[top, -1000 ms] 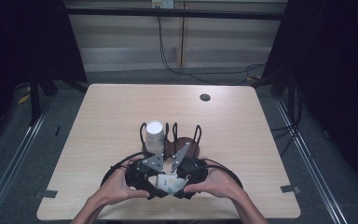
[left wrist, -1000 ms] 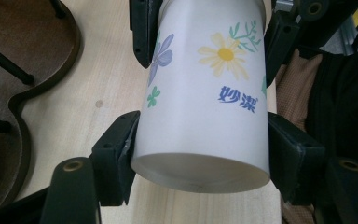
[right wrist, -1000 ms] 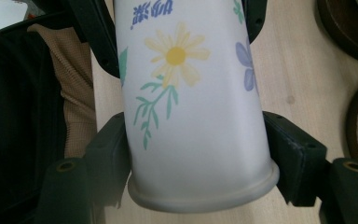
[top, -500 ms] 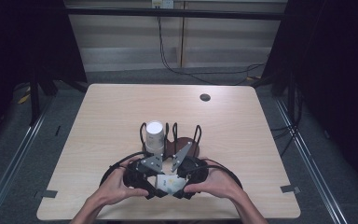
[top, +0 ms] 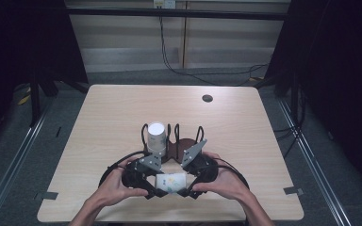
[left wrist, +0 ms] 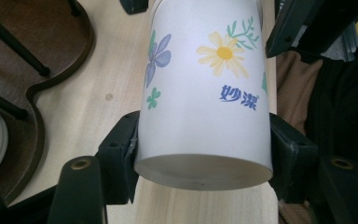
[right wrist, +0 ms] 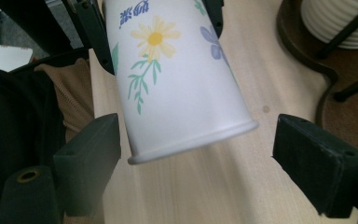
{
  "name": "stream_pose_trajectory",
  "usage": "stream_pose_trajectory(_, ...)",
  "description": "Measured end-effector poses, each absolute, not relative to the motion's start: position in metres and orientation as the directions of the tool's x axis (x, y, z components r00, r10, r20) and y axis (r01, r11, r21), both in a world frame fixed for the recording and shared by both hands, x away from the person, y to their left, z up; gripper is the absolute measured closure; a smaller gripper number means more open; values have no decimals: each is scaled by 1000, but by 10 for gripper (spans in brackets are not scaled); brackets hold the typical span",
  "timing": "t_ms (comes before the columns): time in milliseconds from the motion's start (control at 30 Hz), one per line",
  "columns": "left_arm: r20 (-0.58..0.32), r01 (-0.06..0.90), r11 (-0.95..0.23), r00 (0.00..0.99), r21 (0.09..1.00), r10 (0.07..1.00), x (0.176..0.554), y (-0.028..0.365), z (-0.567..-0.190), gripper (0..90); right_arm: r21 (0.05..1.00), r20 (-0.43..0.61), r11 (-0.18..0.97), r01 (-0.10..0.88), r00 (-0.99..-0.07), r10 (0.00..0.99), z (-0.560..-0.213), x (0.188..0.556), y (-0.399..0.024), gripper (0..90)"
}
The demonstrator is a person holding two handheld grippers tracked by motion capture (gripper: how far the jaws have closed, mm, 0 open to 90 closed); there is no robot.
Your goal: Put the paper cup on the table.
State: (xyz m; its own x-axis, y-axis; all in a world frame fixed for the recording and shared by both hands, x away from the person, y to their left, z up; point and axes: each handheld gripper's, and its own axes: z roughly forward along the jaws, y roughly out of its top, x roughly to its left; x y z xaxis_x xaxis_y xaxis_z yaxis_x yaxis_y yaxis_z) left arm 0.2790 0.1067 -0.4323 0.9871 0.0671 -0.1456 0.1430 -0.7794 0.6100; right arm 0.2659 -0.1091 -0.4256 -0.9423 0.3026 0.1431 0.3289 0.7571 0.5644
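Note:
A white paper cup (top: 171, 182) printed with flowers lies on its side near the table's front edge, between both grippers. My left gripper (top: 157, 184) is shut on the cup's (left wrist: 205, 93) narrow base end, a jaw pressed on each side, as the left gripper (left wrist: 205, 158) view shows. In the right gripper view the cup's (right wrist: 177, 79) rim end sits between the jaws of my right gripper (right wrist: 196, 158), which is open. One jaw is close to the rim and the other stands clear of it. In the high view my right gripper (top: 186, 184) faces the left one.
A brown wooden cup holder (top: 179, 142) with black upright rods stands just behind the grippers, and a white ribbed cup (top: 156, 136) stands in its left slot. A small dark round disc (top: 207, 98) lies at the table's far right. A person's hands hold both grippers.
The right gripper and its grey plate have shifted slightly to the right. The left gripper and the cup stay in place.

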Motion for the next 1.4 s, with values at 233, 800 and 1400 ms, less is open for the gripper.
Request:
stream_pose_trajectory(233,-143,159,-736,986,658,85,280,114,-429,369,588,163,720,368,-926,340,-427,265,-120,142)
stream_pose_trajectory(800,-151,202,-675,979,710,134,286,125,-432,368,678,205,610,411,-902,379,-421,262,-133,153)
stream_pose_trajectory(1400,-151,211,-595,977,776,149,282,129,-428,368,806,251,423,414,-886,389,-422,261,-145,152)
